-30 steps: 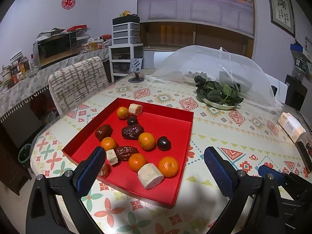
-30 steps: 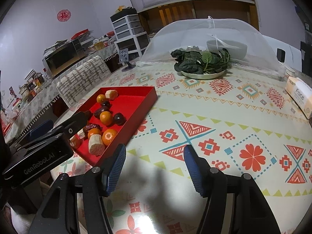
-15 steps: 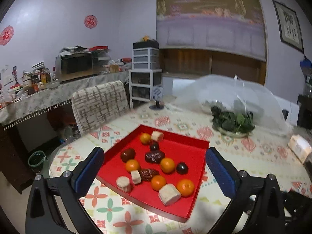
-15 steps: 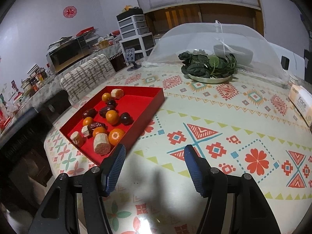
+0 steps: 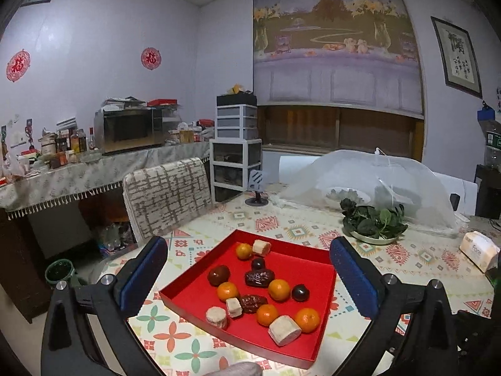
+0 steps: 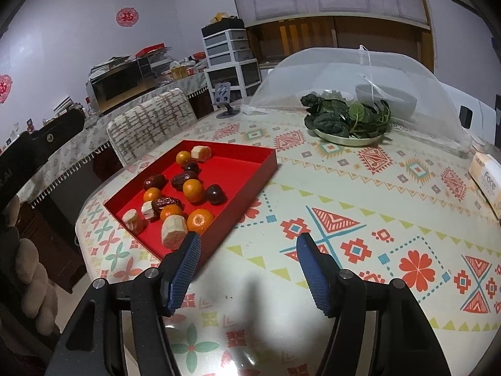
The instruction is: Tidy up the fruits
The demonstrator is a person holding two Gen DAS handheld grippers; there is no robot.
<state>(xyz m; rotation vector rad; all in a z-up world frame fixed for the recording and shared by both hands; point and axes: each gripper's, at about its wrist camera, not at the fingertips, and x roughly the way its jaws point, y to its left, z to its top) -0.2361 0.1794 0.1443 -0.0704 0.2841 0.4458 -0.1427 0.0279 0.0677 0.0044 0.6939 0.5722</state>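
Note:
A red tray (image 5: 308, 269) lies on the patterned table, holding several oranges (image 5: 307, 319), brown dates (image 5: 259, 277), dark round fruits and pale cut chunks (image 5: 283, 330). My left gripper (image 5: 247, 247) hovers above the tray's near side, open wide with nothing between its pads. In the right wrist view the tray (image 6: 238, 169) sits left of centre. My right gripper (image 6: 249, 239) hangs over bare tablecloth just right of the tray's near corner. Its jaws are opening with nothing between them. The left gripper's black body (image 6: 31, 153) shows at the left edge, with a hand (image 6: 28, 269) below it.
A mesh food cover (image 5: 375, 181) stands at the back right, with a plate of dark greens (image 5: 372, 222) in front of it. A tissue box (image 5: 479, 250) lies near the right edge. A patterned chair (image 5: 166, 194) and a phone stand (image 5: 256, 188) sit behind the tray.
My left gripper has risen and drawn back from the tray, tilting up to show more of the room. In the right wrist view it slid out to the left edge. The right gripper barely moved.

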